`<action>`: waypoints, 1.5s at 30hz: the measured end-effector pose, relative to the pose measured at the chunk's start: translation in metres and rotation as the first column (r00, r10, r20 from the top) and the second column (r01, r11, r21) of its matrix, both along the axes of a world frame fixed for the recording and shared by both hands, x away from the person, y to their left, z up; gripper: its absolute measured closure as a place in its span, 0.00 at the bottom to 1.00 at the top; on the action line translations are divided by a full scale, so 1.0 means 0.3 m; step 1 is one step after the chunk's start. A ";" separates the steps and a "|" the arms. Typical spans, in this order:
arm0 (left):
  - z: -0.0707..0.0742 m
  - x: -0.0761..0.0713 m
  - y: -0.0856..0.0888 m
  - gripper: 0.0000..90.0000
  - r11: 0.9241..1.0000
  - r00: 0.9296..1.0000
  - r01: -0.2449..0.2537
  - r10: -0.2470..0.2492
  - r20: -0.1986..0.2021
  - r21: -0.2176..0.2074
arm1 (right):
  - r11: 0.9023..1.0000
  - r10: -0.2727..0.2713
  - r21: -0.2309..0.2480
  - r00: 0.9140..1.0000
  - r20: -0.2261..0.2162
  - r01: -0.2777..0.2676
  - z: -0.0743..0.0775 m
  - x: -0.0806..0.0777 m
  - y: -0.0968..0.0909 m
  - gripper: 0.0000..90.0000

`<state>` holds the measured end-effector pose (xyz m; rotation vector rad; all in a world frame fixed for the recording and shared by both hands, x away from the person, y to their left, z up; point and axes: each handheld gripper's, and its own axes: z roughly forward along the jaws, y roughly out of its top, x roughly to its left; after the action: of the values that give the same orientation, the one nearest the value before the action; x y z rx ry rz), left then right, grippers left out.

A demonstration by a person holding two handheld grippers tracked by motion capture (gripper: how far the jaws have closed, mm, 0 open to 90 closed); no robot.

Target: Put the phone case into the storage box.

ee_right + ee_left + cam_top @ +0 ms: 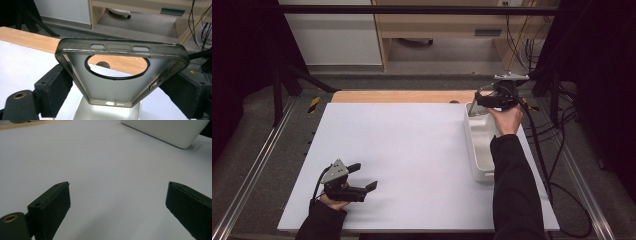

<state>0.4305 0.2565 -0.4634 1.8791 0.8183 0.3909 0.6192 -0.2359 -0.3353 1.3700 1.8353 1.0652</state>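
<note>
A smoky, see-through phone case [112,90] with a large round camera hole stands on edge between the jaws of my right gripper [118,83], which is shut on its two long sides. In the high view that gripper [484,101] holds the case [475,105] just above the far end of a white oblong tray [479,145]. The tray's inside [107,113] lies directly below the case. My left gripper [364,177] rests near the front left of the white table. Its jaws stand wide open [118,187] over bare tabletop, with nothing between them.
The tray [170,132] runs along the right side of the white table [402,150]. A wooden strip [402,96] with a small dark spot [454,101] borders the far edge. Cables [552,145] trail off the right side, and metal rails [257,165] flank the table.
</note>
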 end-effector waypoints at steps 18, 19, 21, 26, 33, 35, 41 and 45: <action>-0.001 0.001 -0.001 0.06 1.000 1.000 0.004 -0.004 -0.001 0.004 | 0.999 -0.045 -0.025 0.997 -0.058 0.043 -0.065 0.049 0.028 0.14; -0.002 0.001 -0.001 0.06 1.000 1.000 0.003 -0.003 -0.001 0.004 | 0.999 -0.044 -0.026 0.997 -0.058 0.043 -0.068 0.051 0.029 0.14; -0.002 0.001 -0.002 0.06 1.000 1.000 0.004 -0.004 -0.001 0.005 | 0.999 -0.046 -0.025 0.997 -0.064 0.044 -0.072 0.055 0.032 0.14; -0.003 0.001 -0.003 0.06 1.000 1.000 0.005 -0.005 -0.001 0.007 | 0.998 -0.057 -0.039 0.996 -0.074 0.054 -0.082 0.066 0.034 0.14; -0.003 0.001 -0.004 0.06 1.000 1.000 0.007 -0.007 -0.001 0.011 | 0.997 -0.067 -0.042 0.993 -0.095 0.063 -0.096 0.080 0.041 0.14; -0.003 0.001 -0.004 0.06 1.000 1.000 0.008 -0.008 -0.001 0.011 | 0.997 -0.065 -0.041 0.993 -0.098 0.062 -0.100 0.085 0.041 0.14; -0.004 0.001 -0.005 0.06 1.000 1.000 0.010 -0.010 -0.001 0.014 | 0.997 -0.071 -0.045 0.991 -0.112 0.067 -0.112 0.096 0.050 0.14; -0.004 0.001 -0.005 0.06 1.000 1.000 0.010 -0.010 -0.001 0.014 | 0.996 -0.079 -0.057 0.990 -0.119 0.072 -0.120 0.103 0.054 0.14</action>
<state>0.4308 0.2551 -0.4646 1.8955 0.8082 0.3908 0.6501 -0.2196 -0.3714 1.4898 1.8681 0.9062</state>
